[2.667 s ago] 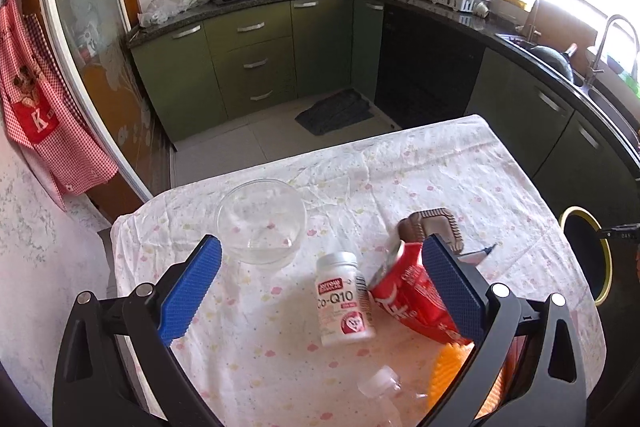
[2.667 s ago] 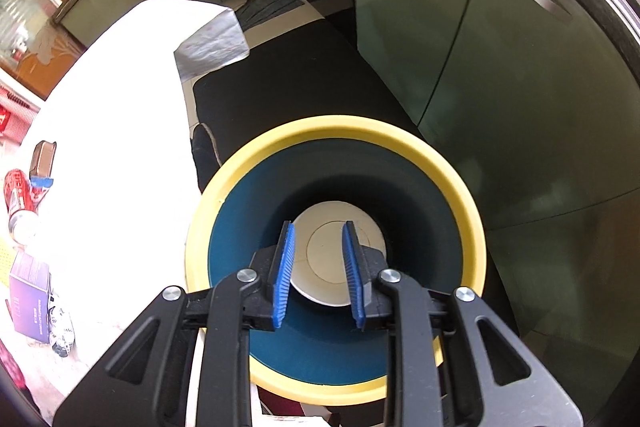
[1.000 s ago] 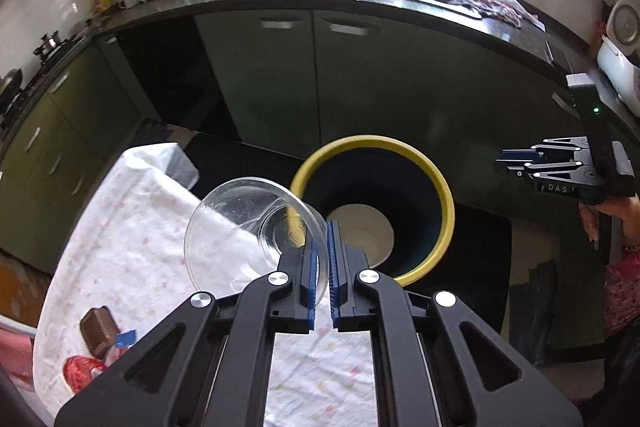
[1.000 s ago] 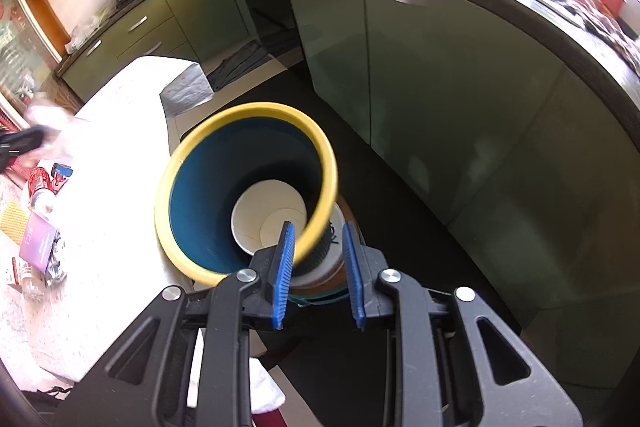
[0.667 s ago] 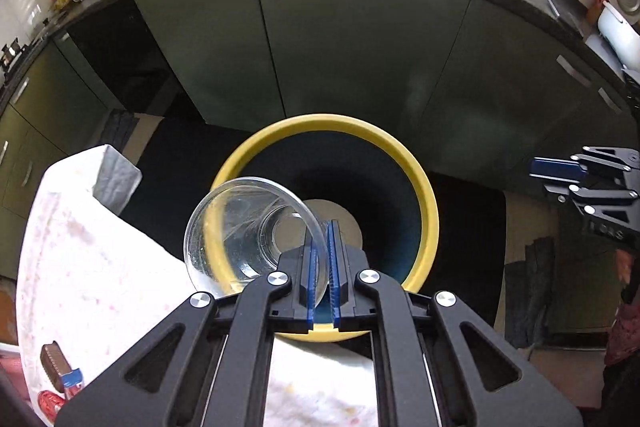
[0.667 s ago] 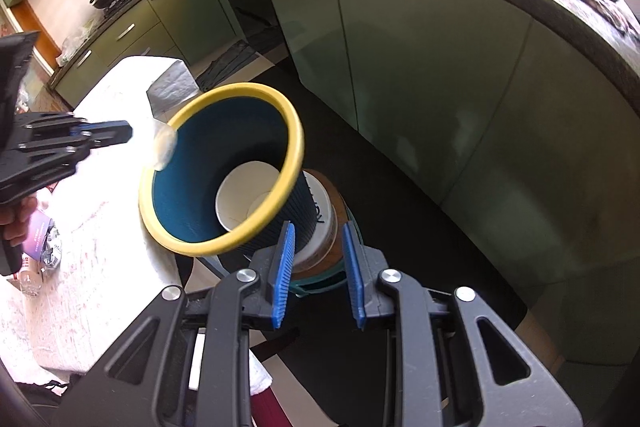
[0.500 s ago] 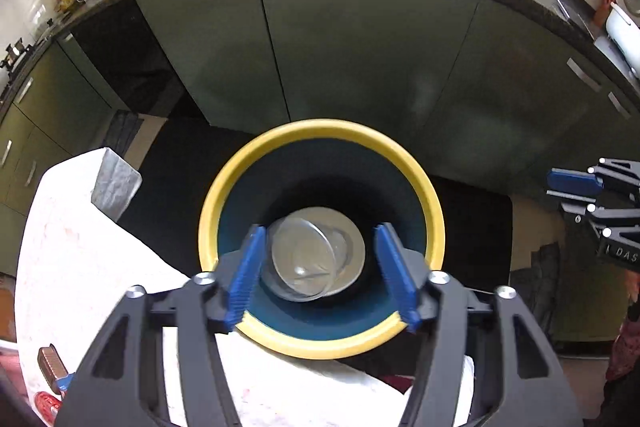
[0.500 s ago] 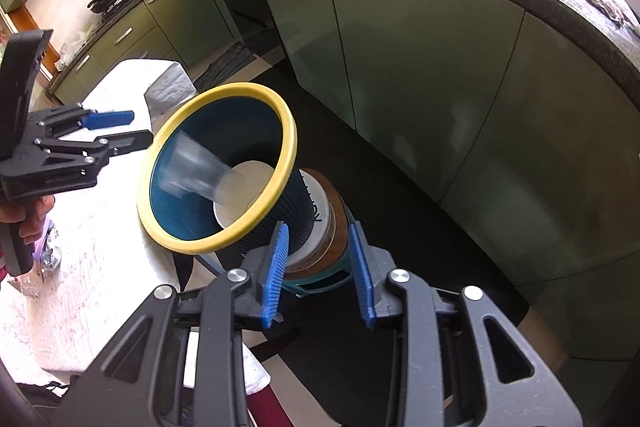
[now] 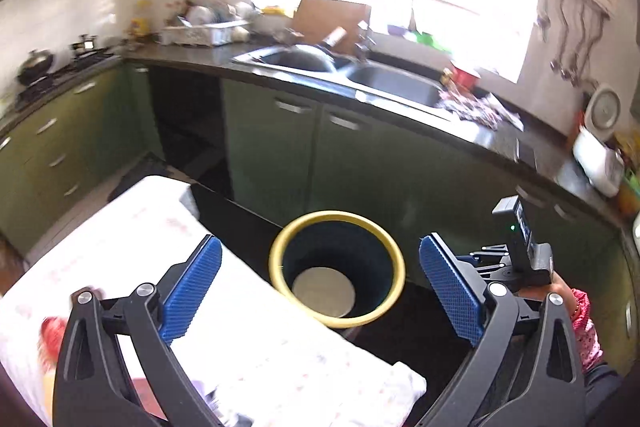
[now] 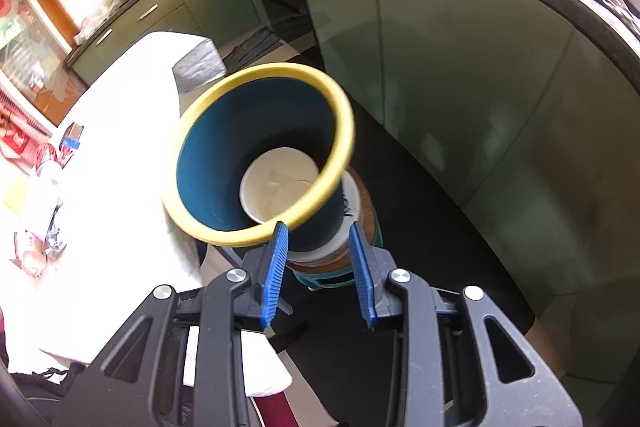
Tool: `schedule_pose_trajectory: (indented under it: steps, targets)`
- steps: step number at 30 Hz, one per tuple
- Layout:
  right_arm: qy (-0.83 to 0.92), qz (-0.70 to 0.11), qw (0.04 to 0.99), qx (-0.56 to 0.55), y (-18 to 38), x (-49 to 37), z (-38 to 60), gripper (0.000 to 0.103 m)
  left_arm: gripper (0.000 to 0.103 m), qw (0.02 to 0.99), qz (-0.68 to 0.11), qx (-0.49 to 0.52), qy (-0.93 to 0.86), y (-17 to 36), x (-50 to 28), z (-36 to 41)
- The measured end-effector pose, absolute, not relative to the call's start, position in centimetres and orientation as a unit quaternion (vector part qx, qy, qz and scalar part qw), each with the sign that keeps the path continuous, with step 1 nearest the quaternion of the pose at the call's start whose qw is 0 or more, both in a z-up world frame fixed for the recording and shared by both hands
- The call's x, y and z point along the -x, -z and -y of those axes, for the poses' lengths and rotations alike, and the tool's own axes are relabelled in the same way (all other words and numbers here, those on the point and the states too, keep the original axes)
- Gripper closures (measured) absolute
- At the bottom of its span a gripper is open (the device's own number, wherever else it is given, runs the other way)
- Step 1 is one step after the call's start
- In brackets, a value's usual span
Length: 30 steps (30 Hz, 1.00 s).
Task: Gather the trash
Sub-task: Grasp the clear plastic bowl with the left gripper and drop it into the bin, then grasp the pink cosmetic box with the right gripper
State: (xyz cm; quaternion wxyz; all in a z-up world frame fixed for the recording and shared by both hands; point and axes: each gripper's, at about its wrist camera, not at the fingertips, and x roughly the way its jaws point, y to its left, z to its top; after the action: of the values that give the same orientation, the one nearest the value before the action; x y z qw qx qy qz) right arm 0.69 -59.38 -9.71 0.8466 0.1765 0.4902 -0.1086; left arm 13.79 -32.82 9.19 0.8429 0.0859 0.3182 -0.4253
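A blue bin with a yellow rim (image 9: pixel 276 267) (image 10: pixel 344 131) stands off the table's edge. A clear plastic cup (image 10: pixel 280 191) lies at its bottom on a white disc. My left gripper (image 9: pixel 320 291) hangs above the table's edge, back from the bin. Its jaws are opening wide, with nothing between them. My right gripper (image 10: pixel 320 275) hovers at the bin's near side, jaws a little apart and holding nothing. It also shows in the left wrist view (image 9: pixel 516 259), right of the bin. More trash (image 10: pixel 44 187) lies on the white tablecloth (image 10: pixel 120 147).
The bin sits on a round stool (image 10: pixel 368 227). Green cabinets (image 9: pixel 280 155) and a sink counter (image 9: pixel 380 83) curve behind it. A dark mat (image 10: pixel 440 247) covers the floor. A hand in a pink sleeve (image 9: pixel 580 319) holds the right gripper. A blurred red packet (image 9: pixel 52 331) lies on the cloth.
The left gripper let go of the clear cup, which dropped into the bin. It opened wide and drew back and up. The right gripper's jaws widened slightly.
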Motion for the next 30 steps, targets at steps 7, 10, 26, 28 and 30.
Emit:
schedule_pose_trajectory:
  steps: [7, 10, 26, 28, 30]
  targets:
    - [0.034, -0.507, 0.854, -0.112, 8.5, -4.5, 52.6, 0.066, 0.005, 0.912, -0.281, -0.081, 0.288, -9.7, -10.9, 19.3]
    - [-0.026, -0.51, 0.856, -0.082, 7.8, -6.5, 48.3, 0.059, 0.005, 0.925, -0.288, -0.054, 0.241, -8.6, -10.1, 13.5]
    - [-0.357, -0.435, 0.815, 0.14, 5.6, -14.6, 28.2, 0.009, 0.005, 0.947, -0.295, -0.023, 0.127, -4.0, -7.5, 1.5]
    - [-0.363, -0.442, 0.807, 0.148, 6.4, -15.5, 27.5, 0.009, 0.005, 0.948, -0.292, -0.029, 0.124, -4.0, -7.1, 1.1]
    - [-0.37, -0.446, 0.8, 0.157, 7.0, -16.4, 26.9, 0.009, 0.005, 0.948, -0.294, -0.027, 0.121, -3.9, -7.0, 0.8]
